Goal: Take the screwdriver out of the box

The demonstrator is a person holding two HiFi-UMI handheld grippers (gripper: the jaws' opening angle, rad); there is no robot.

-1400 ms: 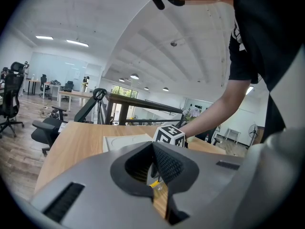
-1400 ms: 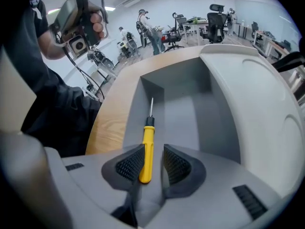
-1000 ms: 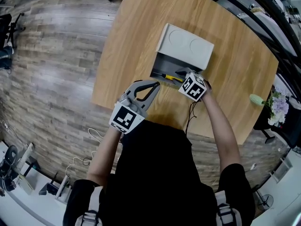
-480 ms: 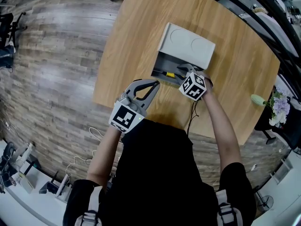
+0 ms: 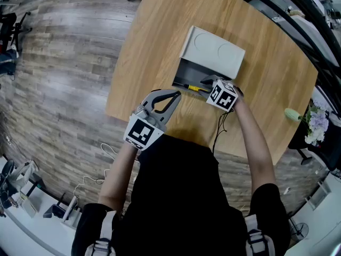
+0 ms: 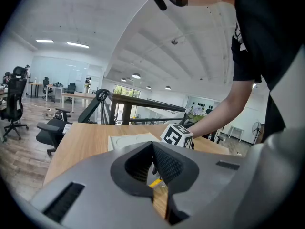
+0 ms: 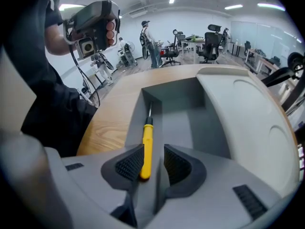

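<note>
Wooden tabletop [image 5: 266, 79] is carrying an open grey box [image 5: 187, 72] near its middle. A yellow screwdriver [image 5: 192, 87] is lying along the box's near edge, at the right gripper [image 5: 205, 82]. The left gripper [image 5: 173, 95] is hovering by the tabletop's near edge.

Left gripper view: its jaws are resting together, empty.

Right gripper view: jaws are standing narrowly apart around the handle [image 7: 147, 144], which is sitting nearer the left pad. Closing off-centre is risking a shove sideways and a slip.

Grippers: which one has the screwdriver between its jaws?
The right gripper: its open jaws straddle the yellow screwdriver handle inside the box. The left gripper is shut, empty, outside it.
</note>
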